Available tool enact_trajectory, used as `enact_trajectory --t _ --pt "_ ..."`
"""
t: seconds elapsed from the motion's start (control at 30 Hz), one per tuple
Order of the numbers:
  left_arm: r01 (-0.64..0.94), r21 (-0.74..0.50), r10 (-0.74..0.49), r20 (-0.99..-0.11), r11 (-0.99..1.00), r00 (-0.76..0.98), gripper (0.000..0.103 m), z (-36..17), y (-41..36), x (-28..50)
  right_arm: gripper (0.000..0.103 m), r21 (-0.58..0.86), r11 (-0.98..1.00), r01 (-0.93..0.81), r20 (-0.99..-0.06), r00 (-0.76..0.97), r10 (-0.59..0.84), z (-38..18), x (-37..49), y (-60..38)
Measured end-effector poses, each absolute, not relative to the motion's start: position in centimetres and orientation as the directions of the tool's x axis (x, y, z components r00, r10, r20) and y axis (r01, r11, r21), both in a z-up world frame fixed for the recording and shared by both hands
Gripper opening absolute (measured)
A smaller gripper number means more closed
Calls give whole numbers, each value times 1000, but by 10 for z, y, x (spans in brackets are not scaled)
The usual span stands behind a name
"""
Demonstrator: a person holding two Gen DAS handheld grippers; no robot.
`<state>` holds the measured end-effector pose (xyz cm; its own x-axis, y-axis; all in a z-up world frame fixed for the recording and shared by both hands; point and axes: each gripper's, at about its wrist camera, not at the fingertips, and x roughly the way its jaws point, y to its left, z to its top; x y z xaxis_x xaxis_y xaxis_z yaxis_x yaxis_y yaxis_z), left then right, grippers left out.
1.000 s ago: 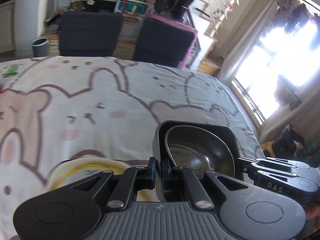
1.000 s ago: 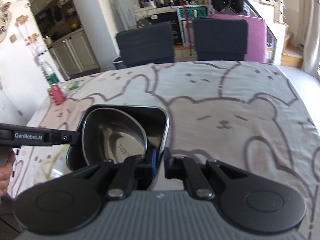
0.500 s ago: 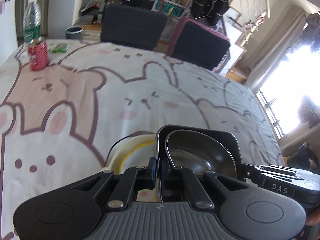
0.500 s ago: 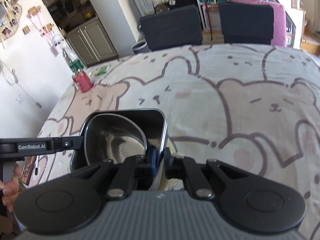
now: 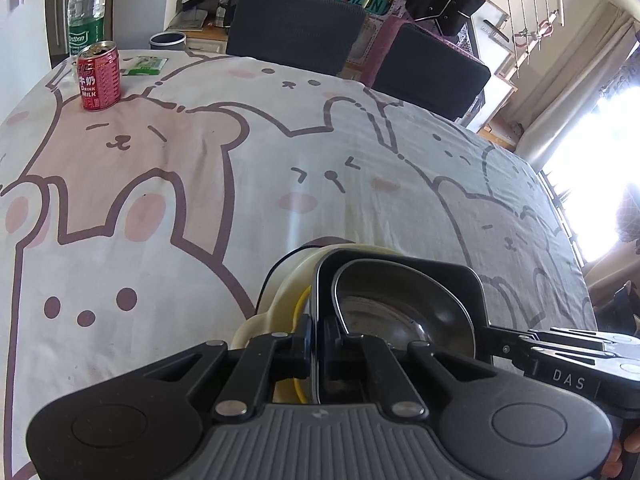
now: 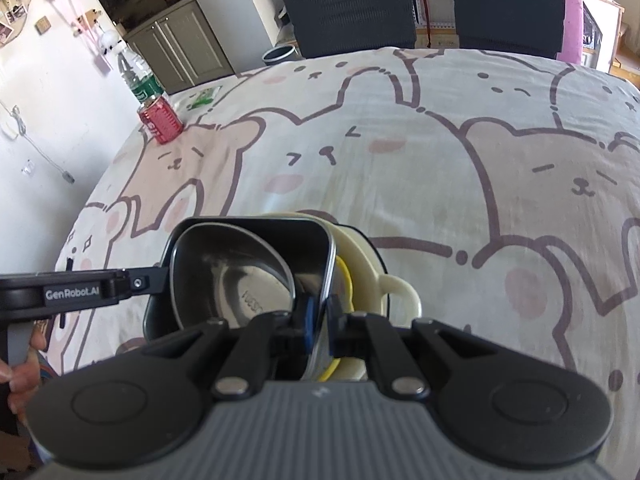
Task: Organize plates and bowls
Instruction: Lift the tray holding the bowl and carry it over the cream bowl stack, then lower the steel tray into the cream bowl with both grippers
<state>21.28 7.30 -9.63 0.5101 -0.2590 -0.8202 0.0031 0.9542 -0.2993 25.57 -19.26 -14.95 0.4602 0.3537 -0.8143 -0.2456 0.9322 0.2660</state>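
A black square dish (image 5: 404, 266) (image 6: 256, 228) holds a steel bowl (image 5: 400, 312) (image 6: 236, 276). My left gripper (image 5: 318, 340) is shut on the dish's left rim. My right gripper (image 6: 320, 320) is shut on its right rim. Each gripper shows in the other's view, the right one (image 5: 560, 356) and the left one (image 6: 80, 290). The dish hangs tilted just over a cream bowl with a handle and a yellow inner line (image 5: 280, 304) (image 6: 372, 268) on the table. Whether they touch, I cannot tell.
The table wears a bear-print cloth (image 5: 240, 168) (image 6: 440, 160). At its far left stand a red milk can (image 5: 99, 76) (image 6: 161, 124), a water bottle (image 5: 86, 8) (image 6: 138, 78) and a green packet (image 5: 146, 65). Two dark chairs (image 5: 296, 28) (image 6: 352, 12) stand behind.
Both grippers have carried the black dish with the steel bowl leftward over the cream bowl. The can and bottle have come into closer view.
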Motion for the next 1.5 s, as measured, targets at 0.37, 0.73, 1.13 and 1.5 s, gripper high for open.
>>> enact_trajectory --t 0.37,0.73,1.13,1.5 --pt "17 -300 -270 -832 954 485 6 -103 71 215 9 245 940 -239 -839 433 329 -154 261 -189" --pt "12 -316 -281 -827 949 486 6 -102 74 215 9 286 933 -218 -839 414 354 -152 262 -195" --pt "18 -324 -291 -823 946 487 9 -100 75 210 12 310 928 -209 -839 399 370 -153 263 -198" --pt "30 -317 -288 -816 948 502 13 -92 76 201 13 304 928 -217 -823 431 371 -142 255 -204"
